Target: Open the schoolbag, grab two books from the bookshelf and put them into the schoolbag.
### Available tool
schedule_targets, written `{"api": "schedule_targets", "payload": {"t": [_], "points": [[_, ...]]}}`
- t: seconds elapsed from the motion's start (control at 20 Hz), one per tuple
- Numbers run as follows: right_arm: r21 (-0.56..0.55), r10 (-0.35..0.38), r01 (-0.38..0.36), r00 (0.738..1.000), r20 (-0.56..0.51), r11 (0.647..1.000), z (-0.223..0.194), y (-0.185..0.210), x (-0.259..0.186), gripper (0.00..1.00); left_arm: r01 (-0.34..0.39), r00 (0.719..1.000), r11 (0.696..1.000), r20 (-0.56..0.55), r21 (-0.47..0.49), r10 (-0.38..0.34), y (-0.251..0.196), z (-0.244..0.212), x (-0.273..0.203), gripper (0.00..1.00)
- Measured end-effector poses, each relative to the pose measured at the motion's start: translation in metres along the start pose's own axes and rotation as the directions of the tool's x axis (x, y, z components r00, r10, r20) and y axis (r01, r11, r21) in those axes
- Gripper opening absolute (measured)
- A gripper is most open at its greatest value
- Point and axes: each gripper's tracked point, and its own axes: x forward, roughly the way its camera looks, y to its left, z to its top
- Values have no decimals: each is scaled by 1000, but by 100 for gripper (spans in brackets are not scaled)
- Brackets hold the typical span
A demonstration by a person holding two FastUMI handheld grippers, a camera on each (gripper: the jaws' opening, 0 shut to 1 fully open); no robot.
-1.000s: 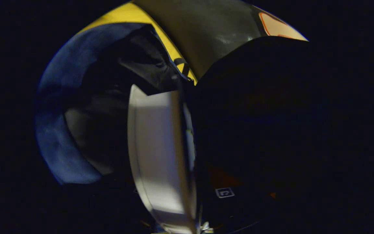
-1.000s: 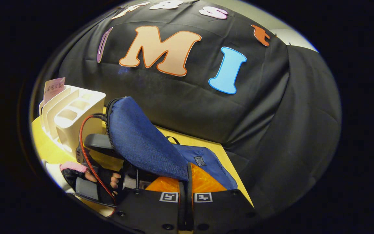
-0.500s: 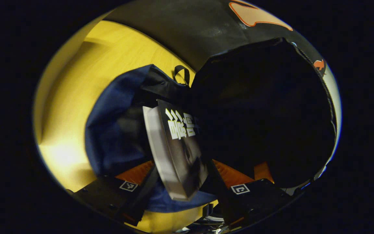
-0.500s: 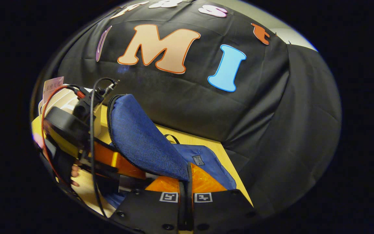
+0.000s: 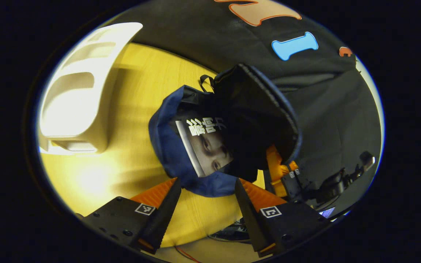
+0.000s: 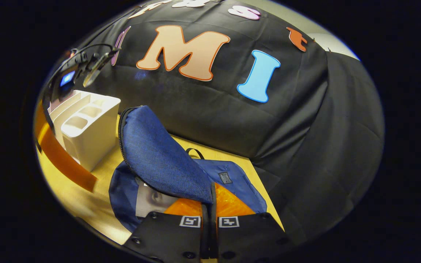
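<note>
One book [image 5: 205,146] lies inside schoolbag [image 5: 166,146]; right gripper [image 6: 210,204], fingers clamped on flap [image 6: 159,160], keeps the mouth open; left gripper [image 5: 207,193] above schoolbag, fingers apart, empty.

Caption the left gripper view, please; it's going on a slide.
Open left tool hovers above the blue schoolbag, a book lying inside it, white bookshelf beside on the yellow table.

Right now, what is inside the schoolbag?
One book lies inside the open schoolbag, its cover facing up. The flap, which the right gripper pinches, and the dark lining cover the rest, so a second book cannot be confirmed.
</note>
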Motion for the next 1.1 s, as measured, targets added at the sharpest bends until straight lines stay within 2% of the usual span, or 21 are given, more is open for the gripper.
{"api": "schedule_targets", "payload": {"t": [0.1, 0.25, 0.5, 0.6, 0.75, 0.95, 1.1], "points": [[6, -5, 5, 1000, -3, 1000, -2, 2, 1, 4, -13, 1000, 1000, -13, -6, 13, 4, -2, -31, 87], [-16, -12, 12, 1000, -2, 1000, -2, 6, 4, 4, -87, 996, 996, 17, 18, 87, 27, 7, -85, 87], [-60, -16, 16, 1000, -7, 998, -6, 12, 5, 4, -220, 976, 975, -12, -20, 220, 71, 7, -178, 87], [-70, -23, 22, 1000, -8, 997, -4, 14, 5, 4, -259, 966, 963, -36, -71, 257, 87, 9, -201, 87], [-80, -37, 36, 999, -11, 996, -7, 14, 5, 4, -310, 951, 934, -43, -179, 307, 114, 23, -250, 86], [-89, -55, 53, 998, -21, 995, -8, 18, 7, 4, -447, 891, 872, -13, -199, 454, 169, 52, -308, 86], [-100, -68, 65, 997, -29, 993, -8, 21, 8, 4, -502, 859, 838, -12, -214, 511, 196, 69, -333, 85]]}}
